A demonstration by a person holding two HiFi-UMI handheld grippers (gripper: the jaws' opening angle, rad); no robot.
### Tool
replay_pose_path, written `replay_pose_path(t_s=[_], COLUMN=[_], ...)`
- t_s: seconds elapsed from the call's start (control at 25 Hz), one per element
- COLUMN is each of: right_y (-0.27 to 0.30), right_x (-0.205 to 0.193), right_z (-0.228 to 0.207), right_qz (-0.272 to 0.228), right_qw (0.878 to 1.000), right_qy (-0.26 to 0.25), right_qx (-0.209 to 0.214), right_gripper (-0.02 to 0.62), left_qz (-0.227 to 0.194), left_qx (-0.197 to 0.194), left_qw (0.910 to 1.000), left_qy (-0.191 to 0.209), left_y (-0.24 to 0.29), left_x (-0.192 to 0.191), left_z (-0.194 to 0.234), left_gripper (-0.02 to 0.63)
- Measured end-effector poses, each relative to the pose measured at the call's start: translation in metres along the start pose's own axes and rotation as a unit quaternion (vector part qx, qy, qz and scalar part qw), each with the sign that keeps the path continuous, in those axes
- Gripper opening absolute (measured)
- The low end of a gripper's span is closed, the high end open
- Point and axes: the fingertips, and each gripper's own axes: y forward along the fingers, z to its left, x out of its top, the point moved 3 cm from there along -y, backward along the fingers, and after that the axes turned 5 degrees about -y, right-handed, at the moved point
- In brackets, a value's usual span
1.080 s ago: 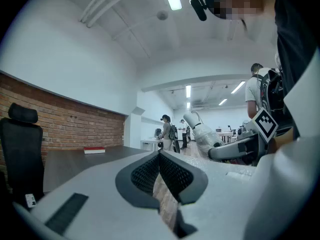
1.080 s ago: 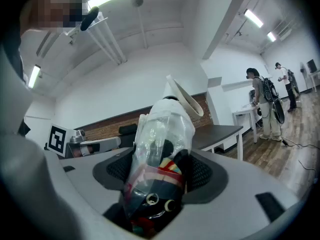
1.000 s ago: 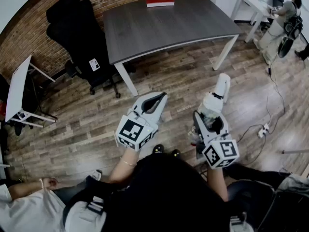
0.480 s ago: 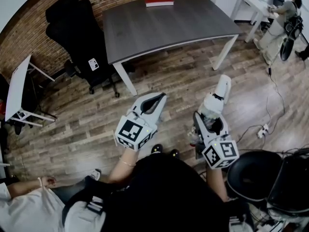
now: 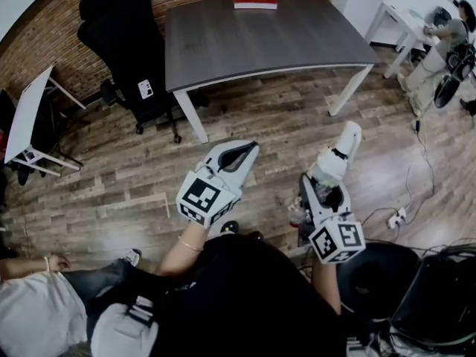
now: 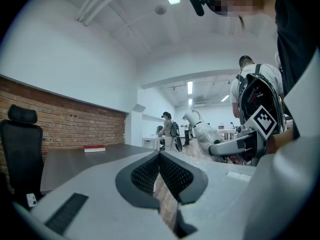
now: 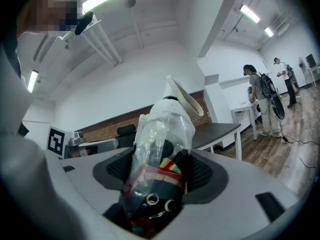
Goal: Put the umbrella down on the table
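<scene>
Head view: left gripper (image 5: pixel 244 152) is held out over the wood floor (image 5: pixel 111 192), jaws closed together, nothing in them. Right gripper (image 5: pixel 321 190) sits beside it with jaws spread wide and clamped on the umbrella (image 5: pixel 338 153). The umbrella is folded, pale, wrapped in clear plastic, and sticks out forward past the jaw tips. It hangs over the floor, well apart from the grey table (image 5: pixel 260 43), not on it. A red book (image 5: pixel 255 0) lies at the table's far edge, and a black office chair (image 5: pixel 123 47) stands left of the table. A person (image 5: pixel 445 39) is at a white desk far right. Left gripper view: the dark ribbed pads (image 6: pixel 172 173) meet in a closed V with nothing between them. Table (image 6: pixel 85 160) and red book (image 6: pixel 94 148) are ahead on the left, and the umbrella (image 6: pixel 200 128) shows at right in the other gripper. Right gripper view: the umbrella (image 7: pixel 162 144) fills the gap between the jaws, with a pad pressing on each side. Its plastic sleeve shows dark fabric and coloured stripes, and the white curved handle (image 7: pixel 186 98) points up and away. The table (image 7: pixel 220 130) is beyond it, with people (image 7: pixel 261 99) standing far right.
</scene>
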Motion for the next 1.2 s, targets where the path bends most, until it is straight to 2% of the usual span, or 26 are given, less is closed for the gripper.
replay_pose_path(t_s=[0.16,0.36,0.72,1.0,1.2], right_y=[0.003,0.006,0.022,0.066,0.113], right_x=[-0.003,-0.007,-0.008,-0.004,0.009], right_z=[-0.009,-0.017,-0.036,-0.056,-0.071], right_qz=[0.005,0.010,0.016,0.016,0.012], right_qw=[1.000,1.000,1.000,1.000,0.999], right_qy=[0.003,0.006,0.011,0.012,0.014], right_qx=[0.012,0.025,0.016,-0.014,-0.033], right_gripper=[0.295,0.295,0.295,0.295,0.295], left_qz=[0.005,0.000,0.002,-0.009,-0.017], left_qx=[0.015,0.028,0.044,0.009,-0.007], left_qw=[0.9998,0.9996,0.9990,0.9998,0.9998], left_qy=[-0.011,0.001,-0.002,-0.013,0.006], left_y=[0.001,0.004,0.024,0.070,0.110], left_x=[-0.006,-0.010,-0.007,-0.015,-0.003], left_z=[-0.002,-0.003,0.016,0.060,0.103], left_gripper=[0.002,0.002,0.002,0.002,0.002])
